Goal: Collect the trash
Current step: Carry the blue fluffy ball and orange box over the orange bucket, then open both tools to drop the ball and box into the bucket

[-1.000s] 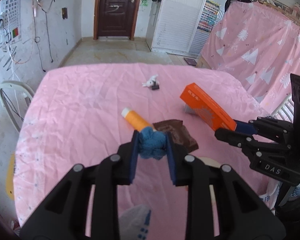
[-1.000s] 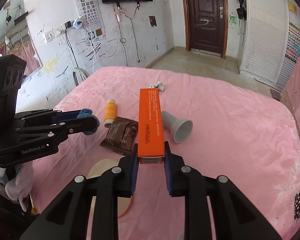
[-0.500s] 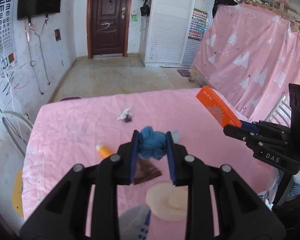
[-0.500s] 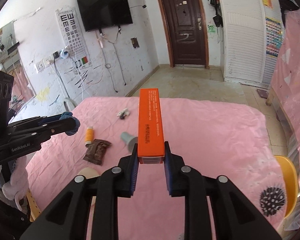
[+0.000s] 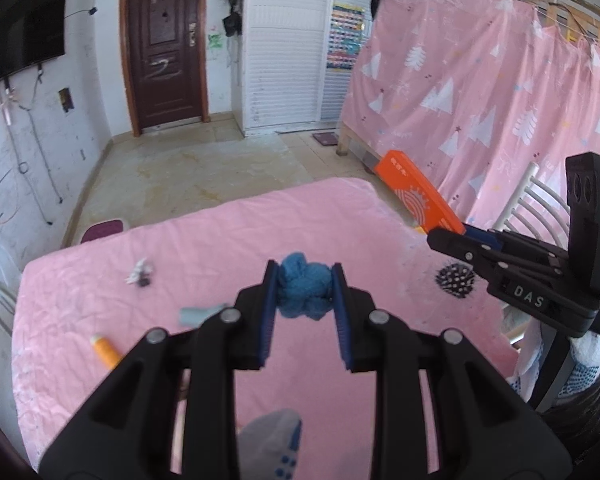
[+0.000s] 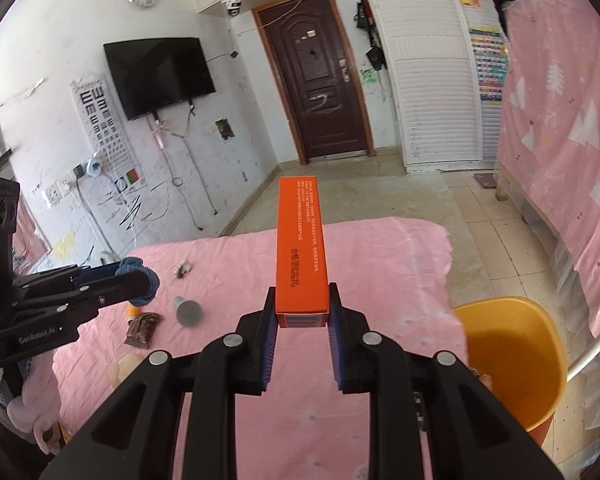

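My left gripper (image 5: 303, 288) is shut on a crumpled blue wad (image 5: 305, 292), held above the pink table (image 5: 228, 240). My right gripper (image 6: 302, 308) is shut on the near end of a long orange box (image 6: 302, 248) that points away from me. The same box (image 5: 418, 196) shows in the left wrist view, out beyond the table's right edge. A yellow bin (image 6: 512, 360) stands on the floor right of the table, below and right of the box. Still on the cloth lie a brown wrapper (image 6: 142, 328), an orange tube (image 5: 106, 350), a grey funnel (image 6: 188, 312) and a small white scrap (image 5: 140, 276).
A cream round patch (image 6: 122, 368) lies near the table's front left. A pink curtain (image 5: 480, 92) hangs on the right with a white chair frame (image 5: 528, 200) before it. A purple stool (image 5: 102, 229) stands beyond the table's far edge. A gloved hand (image 6: 32, 412) holds the left gripper.
Both grippers have swung right and risen slightly with their loads. The orange box now reaches past the table's right edge, and the yellow bin has come into the right wrist view.
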Demonstrator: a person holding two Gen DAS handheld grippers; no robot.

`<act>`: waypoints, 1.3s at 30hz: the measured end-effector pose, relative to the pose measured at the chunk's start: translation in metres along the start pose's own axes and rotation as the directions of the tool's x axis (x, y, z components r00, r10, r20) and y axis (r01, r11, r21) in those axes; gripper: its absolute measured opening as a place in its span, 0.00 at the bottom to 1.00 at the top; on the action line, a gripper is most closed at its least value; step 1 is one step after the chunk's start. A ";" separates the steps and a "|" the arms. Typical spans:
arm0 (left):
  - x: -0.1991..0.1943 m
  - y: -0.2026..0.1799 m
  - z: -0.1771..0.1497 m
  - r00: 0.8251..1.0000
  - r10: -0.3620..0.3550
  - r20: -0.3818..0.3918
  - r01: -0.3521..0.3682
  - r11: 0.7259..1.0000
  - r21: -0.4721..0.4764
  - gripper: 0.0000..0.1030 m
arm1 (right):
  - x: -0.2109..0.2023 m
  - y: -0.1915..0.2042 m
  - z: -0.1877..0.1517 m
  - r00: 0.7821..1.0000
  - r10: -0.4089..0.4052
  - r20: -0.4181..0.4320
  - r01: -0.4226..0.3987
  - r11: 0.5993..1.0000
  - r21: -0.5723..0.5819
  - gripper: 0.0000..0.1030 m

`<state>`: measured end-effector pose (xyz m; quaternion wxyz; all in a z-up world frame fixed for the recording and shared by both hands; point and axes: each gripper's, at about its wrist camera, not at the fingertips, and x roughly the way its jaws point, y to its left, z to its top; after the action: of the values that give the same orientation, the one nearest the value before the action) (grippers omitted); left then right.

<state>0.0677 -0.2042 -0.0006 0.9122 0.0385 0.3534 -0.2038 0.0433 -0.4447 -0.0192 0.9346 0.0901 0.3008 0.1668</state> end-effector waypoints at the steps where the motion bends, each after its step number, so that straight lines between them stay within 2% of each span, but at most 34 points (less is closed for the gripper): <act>1: 0.003 -0.006 0.003 1.000 -0.008 -0.002 0.008 1.000 0.008 0.24 | -0.004 -0.008 0.000 1.000 -0.007 0.008 0.006 1.000 0.012 0.12; 10: 0.032 -0.068 0.028 0.997 -0.070 -0.020 0.071 0.995 0.066 0.24 | -0.028 -0.072 -0.007 0.991 -0.120 0.061 0.113 0.988 0.107 0.12; 18: 0.066 -0.119 0.047 0.992 -0.122 -0.040 0.125 0.989 0.077 0.24 | -0.031 -0.130 -0.022 0.980 -0.192 0.053 0.179 0.967 0.181 0.13; 26: 0.101 -0.158 0.064 0.985 -0.153 -0.077 0.158 0.985 0.067 0.24 | -0.022 -0.176 -0.036 0.978 -0.207 0.034 0.193 0.950 0.246 0.13; 39: 0.150 -0.190 0.078 0.986 -0.143 -0.082 0.148 0.987 0.059 0.24 | -0.004 -0.208 -0.049 0.973 -0.229 0.007 0.215 0.925 0.313 0.13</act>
<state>0.1408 -0.4462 -0.0276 0.8787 0.0501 0.3836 -0.2796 0.0646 -0.6362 -0.1125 0.9279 0.2047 0.3114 0.0086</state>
